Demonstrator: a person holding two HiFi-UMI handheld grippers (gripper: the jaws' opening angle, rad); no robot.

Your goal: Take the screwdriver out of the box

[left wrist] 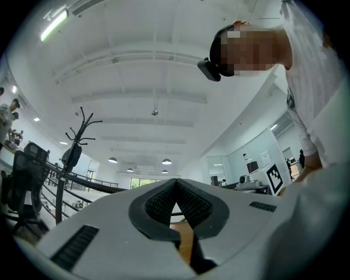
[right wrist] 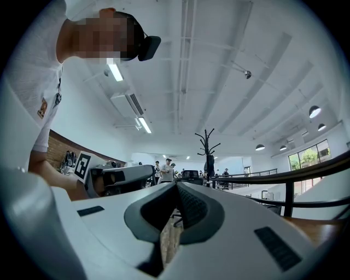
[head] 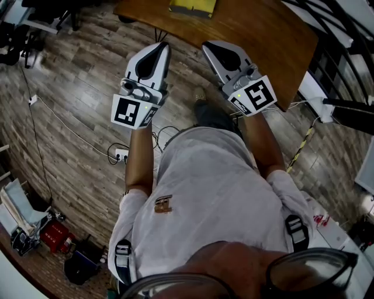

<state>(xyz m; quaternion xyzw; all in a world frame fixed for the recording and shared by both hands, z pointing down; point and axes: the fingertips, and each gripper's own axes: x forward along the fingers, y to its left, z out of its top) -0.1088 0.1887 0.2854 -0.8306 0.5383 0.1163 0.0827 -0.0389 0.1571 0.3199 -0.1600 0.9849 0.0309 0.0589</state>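
Both jaw pairs together, empty: left gripper (head: 163,47), right gripper (head: 210,47), at table (head: 263,35) near edge. Risk: closed tips shove box (head: 193,7) (far edge; screwdriver unseen).

No word or number can be read anywhere. The only signs are black-and-white square codes: one marker (head: 130,111) on the cube of the left gripper (head: 162,45), and a second marker (head: 257,94) on the cube of the right gripper (head: 205,45). The shirt (head: 204,193) bears a small brown emblem (head: 163,204) on the chest, too small to read.
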